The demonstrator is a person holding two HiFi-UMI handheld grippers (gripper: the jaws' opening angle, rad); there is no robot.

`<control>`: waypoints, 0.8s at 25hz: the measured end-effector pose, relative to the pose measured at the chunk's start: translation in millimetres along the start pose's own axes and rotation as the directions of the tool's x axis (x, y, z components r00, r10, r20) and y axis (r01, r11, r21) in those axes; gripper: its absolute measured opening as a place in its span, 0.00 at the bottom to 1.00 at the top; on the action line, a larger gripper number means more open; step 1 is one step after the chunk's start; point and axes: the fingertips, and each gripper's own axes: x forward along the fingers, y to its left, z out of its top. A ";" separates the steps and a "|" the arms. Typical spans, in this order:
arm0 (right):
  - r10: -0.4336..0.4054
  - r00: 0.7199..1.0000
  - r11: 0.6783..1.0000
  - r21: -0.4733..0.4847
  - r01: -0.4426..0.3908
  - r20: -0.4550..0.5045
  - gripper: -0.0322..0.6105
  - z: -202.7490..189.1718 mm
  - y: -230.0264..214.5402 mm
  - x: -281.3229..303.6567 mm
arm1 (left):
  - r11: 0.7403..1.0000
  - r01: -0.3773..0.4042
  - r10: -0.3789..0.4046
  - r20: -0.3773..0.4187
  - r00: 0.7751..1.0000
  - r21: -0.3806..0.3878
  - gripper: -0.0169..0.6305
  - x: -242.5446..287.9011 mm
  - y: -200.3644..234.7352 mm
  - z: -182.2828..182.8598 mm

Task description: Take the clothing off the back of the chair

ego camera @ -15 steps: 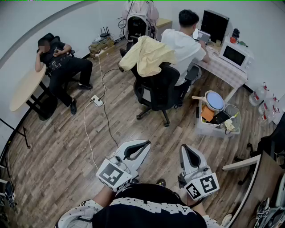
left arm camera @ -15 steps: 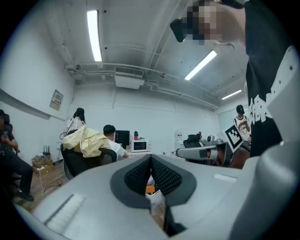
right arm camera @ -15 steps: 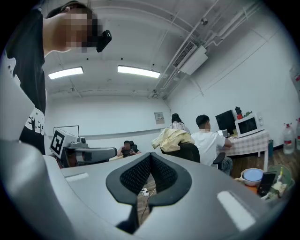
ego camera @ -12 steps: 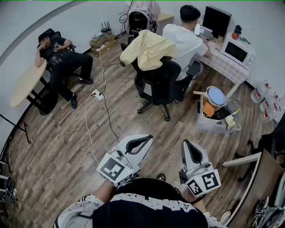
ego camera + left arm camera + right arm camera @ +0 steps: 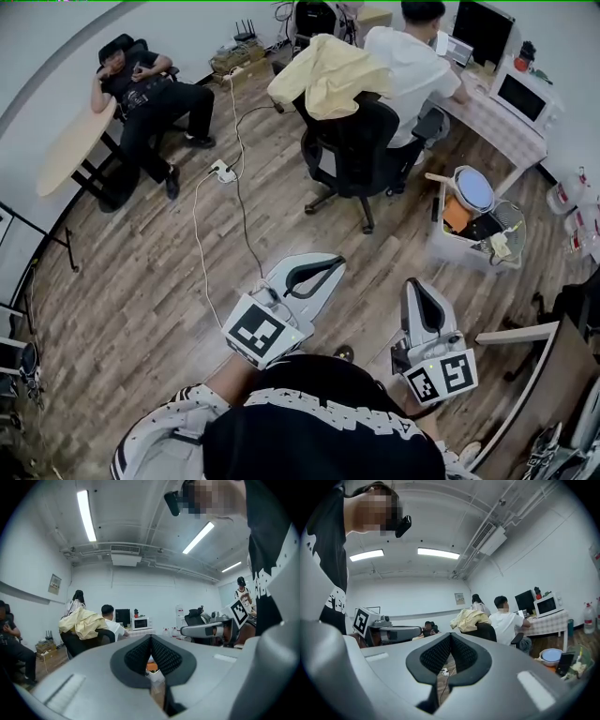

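A pale yellow garment point(image 5: 328, 75) hangs over the back of a black office chair point(image 5: 361, 155) at the top middle of the head view. It also shows as the yellow garment point(image 5: 83, 623) in the left gripper view and the yellow garment point(image 5: 469, 618) in the right gripper view. My left gripper point(image 5: 323, 267) and right gripper point(image 5: 420, 292) are held level near my body, well short of the chair. Both are shut with nothing between the jaws.
A person in white point(image 5: 412, 66) sits at a desk with a microwave point(image 5: 523, 96) behind the chair. Another person point(image 5: 150, 94) reclines at the left by a round table point(image 5: 70, 150). A white cable with power strip point(image 5: 223, 172) crosses the floor. A bin of items point(image 5: 473, 225) stands right.
The chair and room have slid rightward and upward in the head view. Both grippers have shifted slightly right and lower in the frame; jaws stay shut.
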 end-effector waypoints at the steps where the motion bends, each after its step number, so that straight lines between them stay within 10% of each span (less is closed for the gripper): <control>1: -0.001 1.000 1.000 0.002 0.001 -0.003 0.07 -0.1 -1.9 0.5 | 1.000 0.000 0.000 -0.013 1.000 -0.007 0.03 2.0 0.1 -0.3; 20: 0.079 0.997 0.995 0.062 -0.079 -0.009 0.08 -14.7 -36.9 -6.0 | 0.994 -0.098 0.100 -0.050 0.994 0.041 0.03 18.7 -8.8 -11.4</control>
